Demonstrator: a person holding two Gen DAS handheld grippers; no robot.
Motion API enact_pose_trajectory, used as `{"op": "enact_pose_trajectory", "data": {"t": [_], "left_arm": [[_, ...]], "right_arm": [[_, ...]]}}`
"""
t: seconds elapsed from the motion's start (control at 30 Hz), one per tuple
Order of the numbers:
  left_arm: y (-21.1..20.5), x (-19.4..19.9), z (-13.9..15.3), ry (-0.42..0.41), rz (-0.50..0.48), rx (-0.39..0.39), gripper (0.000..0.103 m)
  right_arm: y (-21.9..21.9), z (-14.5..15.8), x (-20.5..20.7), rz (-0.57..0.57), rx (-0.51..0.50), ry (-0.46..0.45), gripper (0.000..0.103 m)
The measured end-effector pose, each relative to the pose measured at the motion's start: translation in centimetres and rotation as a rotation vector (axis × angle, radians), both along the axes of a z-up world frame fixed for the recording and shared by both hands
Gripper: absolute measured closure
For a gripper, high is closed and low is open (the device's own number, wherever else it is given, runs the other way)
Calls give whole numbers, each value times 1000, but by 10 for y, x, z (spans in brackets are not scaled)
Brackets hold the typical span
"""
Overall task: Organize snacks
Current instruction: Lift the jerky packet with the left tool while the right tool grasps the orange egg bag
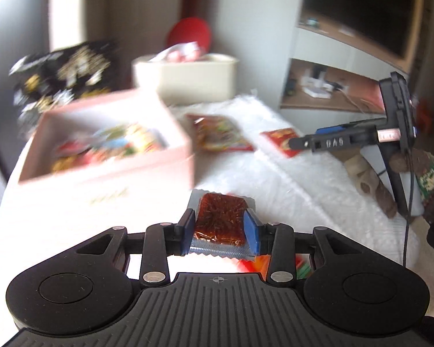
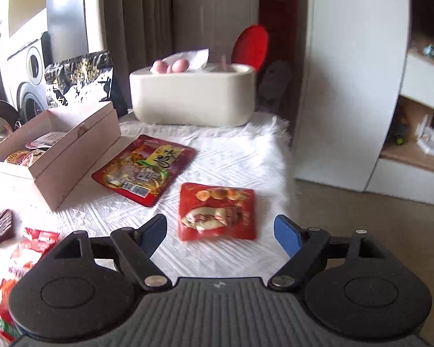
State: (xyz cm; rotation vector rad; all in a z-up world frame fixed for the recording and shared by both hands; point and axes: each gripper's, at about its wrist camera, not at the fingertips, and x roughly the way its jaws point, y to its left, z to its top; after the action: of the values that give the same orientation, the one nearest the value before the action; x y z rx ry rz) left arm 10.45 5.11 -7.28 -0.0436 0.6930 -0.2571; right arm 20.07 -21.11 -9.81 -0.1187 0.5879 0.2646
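**Snack packet gripped above a white-clothed table**

A white cloth (image 2: pixel 234 156) covers the table, where a pink box (image 2: pixel 72 156) holding assorted snacks stands left of a cream tub (image 2: pixel 193 98). A large red packet (image 2: pixel 144 170) lies just beside the box, a smaller red packet (image 2: pixel 217 211) near it. The left gripper (image 1: pixel 220 225) is clamped on a small clear packet of dark red snack (image 1: pixel 221 217), held above the cloth in front of the box. The right gripper (image 2: pixel 220 232) stands wide, empty, just before the smaller red packet.

Bright daylight, motion blur, fisheye-warped edges, glare
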Motion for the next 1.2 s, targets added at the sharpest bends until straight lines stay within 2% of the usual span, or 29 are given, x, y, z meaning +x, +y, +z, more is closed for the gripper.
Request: {"op": "enact_pose_trajectory", "data": {"t": [0.1,0.2,0.23,0.33,0.43,0.6,0.73,0.83,0.93,1.1,1.2], "left_arm": [[24,-17,-9,41,79,-54,61],[38,-30,-12,52,103,-78,61],[41,-32,-12,52,102,-85,61],[50,-41,-15,42,97,-109,61],[54,-47,-17,36,97,-131,61],[59,-52,-20,36,138,-157,61],[62,-54,-22,58,194,-144,61],[66,-58,-26,65,231,-120,61],[71,-61,-28,60,277,-95,61],[80,-63,-31,68,318,-91,61],[81,-63,-37,90,324,-96,61]], "right_arm": [[9,-6,31,-5,24,65,21],[20,-13,50,-34,-26,100,22],[22,-14,53,-44,-47,104,27],[26,-10,47,-52,-60,116,28],[29,5,22,-34,-59,99,29],[52,33,-42,109,-45,90,28],[88,38,-89,255,-58,93,28],[121,29,-114,370,-68,115,28],[155,11,-131,454,-128,102,28],[197,-20,-144,558,-213,108,27],[204,-31,-152,590,-237,116,27]]}}
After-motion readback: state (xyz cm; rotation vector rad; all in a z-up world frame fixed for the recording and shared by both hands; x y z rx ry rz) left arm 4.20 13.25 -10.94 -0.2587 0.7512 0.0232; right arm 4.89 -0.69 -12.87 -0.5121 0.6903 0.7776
